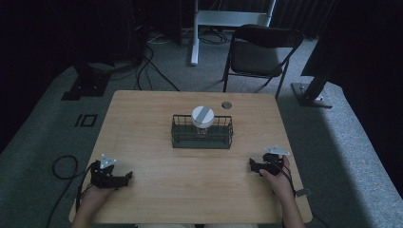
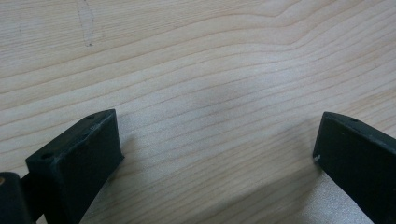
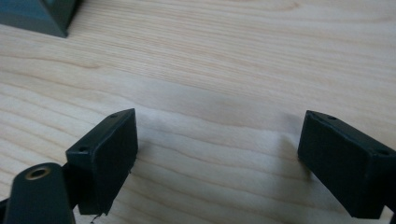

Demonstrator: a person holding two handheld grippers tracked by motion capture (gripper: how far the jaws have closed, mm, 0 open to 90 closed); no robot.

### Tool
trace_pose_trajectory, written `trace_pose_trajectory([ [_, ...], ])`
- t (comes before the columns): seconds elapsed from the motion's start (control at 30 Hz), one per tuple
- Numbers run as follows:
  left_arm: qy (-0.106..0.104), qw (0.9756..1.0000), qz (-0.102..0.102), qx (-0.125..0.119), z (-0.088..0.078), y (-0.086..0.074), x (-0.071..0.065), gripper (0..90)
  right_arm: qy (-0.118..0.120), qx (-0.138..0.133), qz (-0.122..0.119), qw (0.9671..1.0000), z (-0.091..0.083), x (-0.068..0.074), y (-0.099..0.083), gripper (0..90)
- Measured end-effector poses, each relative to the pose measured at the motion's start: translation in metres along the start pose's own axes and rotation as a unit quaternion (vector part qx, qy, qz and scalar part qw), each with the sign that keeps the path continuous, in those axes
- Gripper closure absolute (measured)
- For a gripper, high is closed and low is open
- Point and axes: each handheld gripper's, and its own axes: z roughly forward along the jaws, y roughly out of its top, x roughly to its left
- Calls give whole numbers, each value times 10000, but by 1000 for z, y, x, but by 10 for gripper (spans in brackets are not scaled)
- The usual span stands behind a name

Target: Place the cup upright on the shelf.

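A dark wire basket [image 1: 202, 141] stands in the middle of the wooden table [image 1: 157, 171], and a white round jar with a grey stripe on its lid [image 1: 203, 116] sits inside it. My left gripper [image 1: 127, 176] rests on the table near the front left, held by a hand; its jaws are wide apart over bare wood, left gripper [image 2: 217, 149]. My right gripper [image 1: 252, 165] rests near the front right, also open with nothing between its fingers, right gripper [image 3: 219, 144]. A corner of the basket's base [image 3: 39, 16] appears at the top left of the right gripper view.
A small round dark grommet [image 1: 226, 105] sits in the table's far edge. Beyond the table stand a folding chair [image 1: 259, 52], a white desk leg [image 1: 195, 33] and cables on grey carpet. A cable loop [image 1: 64, 166] lies on the floor at the left.
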Motion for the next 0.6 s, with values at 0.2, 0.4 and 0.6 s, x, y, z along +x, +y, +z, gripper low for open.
trace_pose_trajectory([
  [0.2, 1, 10000, 2, 2, 0, 0, 0, 12, -113, 3, 117, 9999, 0, -2, -1, 114],
  [0.4, 0, 10000, 2, 0, 0, 0, 0, 12, -109, 6, 124, 9999, 0, -2, -1, 113],
  [0.6, 2, 10000, 2, 1, 0, 0, 0, 12, -110, 6, 123, 9999, 0, -2, -1, 113],
])
